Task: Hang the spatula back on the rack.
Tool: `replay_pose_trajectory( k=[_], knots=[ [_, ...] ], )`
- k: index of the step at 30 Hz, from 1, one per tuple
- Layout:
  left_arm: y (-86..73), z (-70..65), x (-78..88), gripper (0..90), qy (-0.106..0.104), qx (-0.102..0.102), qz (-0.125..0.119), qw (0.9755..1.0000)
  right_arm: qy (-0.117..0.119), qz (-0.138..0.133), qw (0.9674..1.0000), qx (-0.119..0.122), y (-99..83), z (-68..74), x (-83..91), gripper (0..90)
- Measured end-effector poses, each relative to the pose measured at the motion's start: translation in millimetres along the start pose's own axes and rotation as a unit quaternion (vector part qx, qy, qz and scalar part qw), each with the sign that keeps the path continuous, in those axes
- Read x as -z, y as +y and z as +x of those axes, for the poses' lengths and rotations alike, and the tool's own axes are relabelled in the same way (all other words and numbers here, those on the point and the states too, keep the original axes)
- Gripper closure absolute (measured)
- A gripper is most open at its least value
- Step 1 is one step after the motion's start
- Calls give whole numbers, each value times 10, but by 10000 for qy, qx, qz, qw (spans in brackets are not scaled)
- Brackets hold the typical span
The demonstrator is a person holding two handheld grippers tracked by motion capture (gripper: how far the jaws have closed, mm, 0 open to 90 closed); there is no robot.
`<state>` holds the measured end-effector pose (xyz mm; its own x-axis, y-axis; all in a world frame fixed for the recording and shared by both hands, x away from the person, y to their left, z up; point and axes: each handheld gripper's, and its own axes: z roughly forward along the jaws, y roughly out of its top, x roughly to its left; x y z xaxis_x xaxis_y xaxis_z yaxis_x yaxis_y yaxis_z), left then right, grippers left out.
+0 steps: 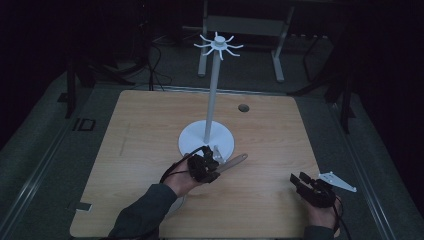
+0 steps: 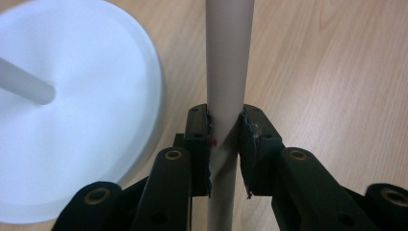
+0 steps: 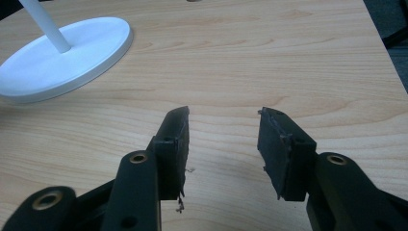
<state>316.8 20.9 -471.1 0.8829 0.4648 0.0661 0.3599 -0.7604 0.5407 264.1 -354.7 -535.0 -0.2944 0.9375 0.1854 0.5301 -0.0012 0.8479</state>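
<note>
Left hand: comes in from the bottom of the high view, sleeve angled toward 1 o'clock, wrist bent so the left gripper (image 1: 210,162) sits just at the 6 o'clock edge of the stand's base.
Left gripper grip: jaws clamped on a pale rod (image 2: 227,86) (a smooth, round, beige stick); in the left gripper view both pads press its sides.
Rod: held low over the table (image 1: 150,130), pointing toward 2 o'clock from the gripper in the high view, its free end just beside the base's rim.
Right hand: at the 5 o'clock corner of the table, wrist low, the right gripper (image 1: 299,181) aimed toward 10 o'clock.
Right gripper grip: jaws stand wide apart with bare wood between them (seen in the right gripper view).
White stand (image 1: 206,140): round base near the table's middle, thin upright pole, ring of small hooks on top.
Gap between hands: well apart, the left at the base, the right near the table's edge.
</note>
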Motion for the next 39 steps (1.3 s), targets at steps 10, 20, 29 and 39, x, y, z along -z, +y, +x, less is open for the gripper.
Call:
replay_pose_trajectory(
  k=[10, 20, 29, 39],
  knots=[
    [12, 23, 226, 753, 298, 165, -580, 9977, -1, 7, 10000, 3, -5, 1, -5, 541],
    [46, -48, 404, 753, 581, 231, -1478, 9870, -28, 32, 10000, 33, -7, 6, -12, 540],
    [47, -43, 492, 753, 644, 388, -1845, 9799, -25, 27, 10000, 29, -8, 4, -10, 541],
    [50, 3, 649, 753, 937, 778, -2265, 9664, -24, 36, 10000, 39, -9, 11, -14, 540]
  ],
)
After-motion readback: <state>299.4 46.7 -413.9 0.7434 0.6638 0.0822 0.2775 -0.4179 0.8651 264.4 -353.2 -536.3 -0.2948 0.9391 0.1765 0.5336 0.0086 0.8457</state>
